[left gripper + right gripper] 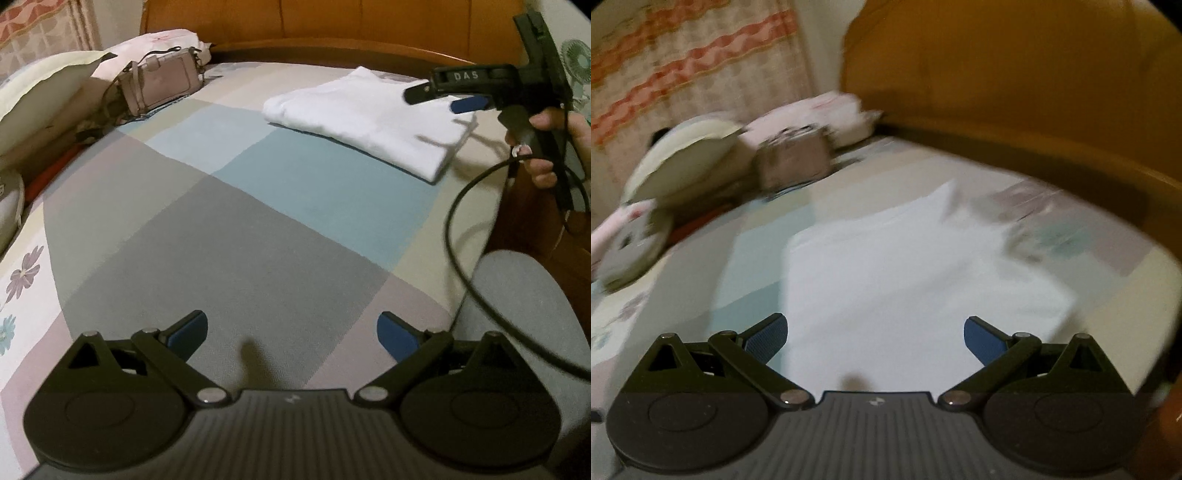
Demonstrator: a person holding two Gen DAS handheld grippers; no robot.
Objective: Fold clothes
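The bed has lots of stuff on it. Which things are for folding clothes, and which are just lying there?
For the job:
- folded white garment, lying flat on the patchwork bedsheet
- left gripper, jaws open
- right gripper, jaws open above the garment

Just lying about:
- pink handbag
- cream pillow
- wooden headboard
- curtain

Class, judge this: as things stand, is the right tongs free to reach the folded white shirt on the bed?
Probably yes: the right tongs hang open just above the folded white shirt, with nothing between them.
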